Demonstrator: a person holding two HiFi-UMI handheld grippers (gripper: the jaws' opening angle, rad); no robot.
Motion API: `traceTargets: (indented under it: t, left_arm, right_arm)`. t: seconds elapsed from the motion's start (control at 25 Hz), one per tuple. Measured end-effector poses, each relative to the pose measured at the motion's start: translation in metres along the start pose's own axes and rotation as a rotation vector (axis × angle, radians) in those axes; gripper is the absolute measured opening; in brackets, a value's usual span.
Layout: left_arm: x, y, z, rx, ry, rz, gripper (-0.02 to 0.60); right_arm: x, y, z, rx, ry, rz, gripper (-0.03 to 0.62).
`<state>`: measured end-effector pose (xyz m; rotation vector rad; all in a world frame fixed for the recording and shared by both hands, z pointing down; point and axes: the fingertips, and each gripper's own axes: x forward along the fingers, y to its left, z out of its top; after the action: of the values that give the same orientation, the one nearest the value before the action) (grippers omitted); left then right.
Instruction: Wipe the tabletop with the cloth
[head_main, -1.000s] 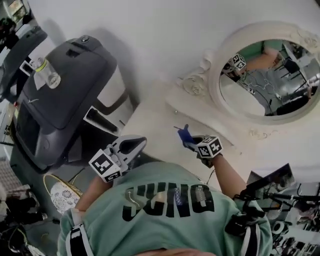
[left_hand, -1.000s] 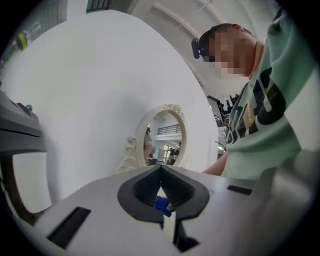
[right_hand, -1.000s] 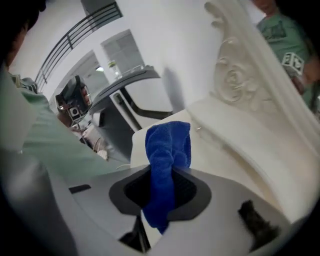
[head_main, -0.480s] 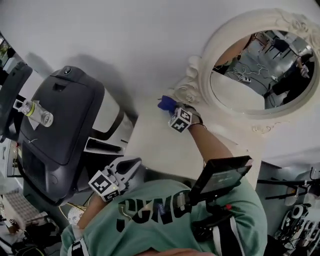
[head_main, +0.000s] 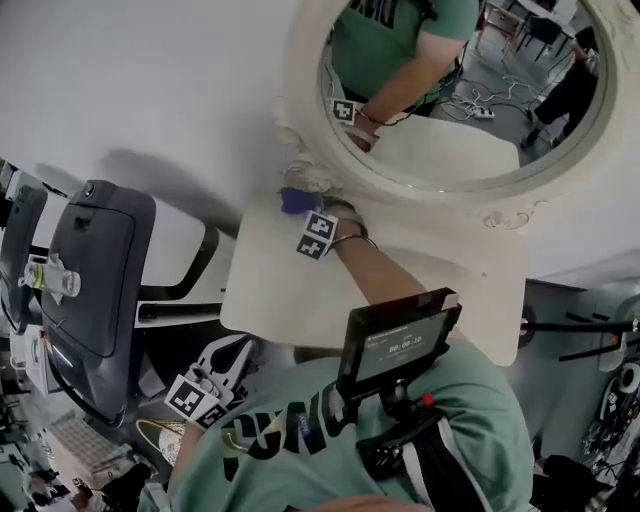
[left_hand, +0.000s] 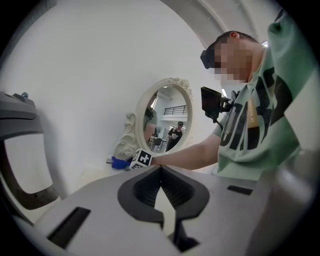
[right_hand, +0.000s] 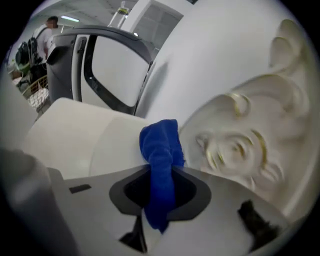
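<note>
A blue cloth (right_hand: 160, 150) is pinched between the jaws of my right gripper (right_hand: 161, 167). In the head view the right gripper (head_main: 305, 212) presses the blue cloth (head_main: 294, 201) on the cream tabletop (head_main: 290, 280) at its far left corner, right beside the carved foot of the mirror frame (head_main: 305, 178). My left gripper (head_main: 225, 362) hangs below the table's near edge, off the surface. Its jaws meet at the tips with nothing between them in the left gripper view (left_hand: 160, 167). From there the blue cloth (left_hand: 119, 163) shows far off on the table.
A round mirror (head_main: 455, 80) in an ornate cream frame stands along the table's back against the white wall. A dark grey machine (head_main: 95, 290) sits left of the table. A small screen device (head_main: 395, 340) hangs on the person's chest. Cables and gear lie at the right.
My right gripper has carried the cloth from the table's middle toward the far left corner by the mirror base. The left gripper has stayed low beside the table.
</note>
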<state>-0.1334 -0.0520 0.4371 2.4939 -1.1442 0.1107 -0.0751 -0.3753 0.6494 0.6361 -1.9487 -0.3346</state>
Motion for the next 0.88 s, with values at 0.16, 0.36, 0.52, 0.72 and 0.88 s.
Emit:
traceTargets:
  t: [0.16, 0.36, 0.52, 0.72, 0.88]
  left_arm:
    - [0.073, -0.068, 0.01, 0.054, 0.017, -0.124, 0.009]
    - [0.154, -0.152, 0.012, 0.101, 0.047, -0.28, 0.009]
    - [0.191, -0.197, 0.011, 0.151, 0.073, -0.377, 0.009]
    - [0.21, -0.222, 0.008, 0.153, 0.098, -0.409, 0.009]
    - [0.199, -0.198, 0.009, 0.132, 0.07, -0.386, 0.009]
  right_arm:
    - [-0.054, -0.031, -0.134, 0.074, 0.097, -0.057, 0.078]
    - [-0.144, -0.068, -0.337, 0.217, 0.246, -0.161, 0.078]
    - [-0.207, -0.087, -0.474, 0.323, 0.377, -0.255, 0.078]
    - [-0.252, -0.105, -0.559, 0.387, 0.486, -0.295, 0.078]
    - [-0.245, -0.101, -0.527, 0.374, 0.461, -0.295, 0.078]
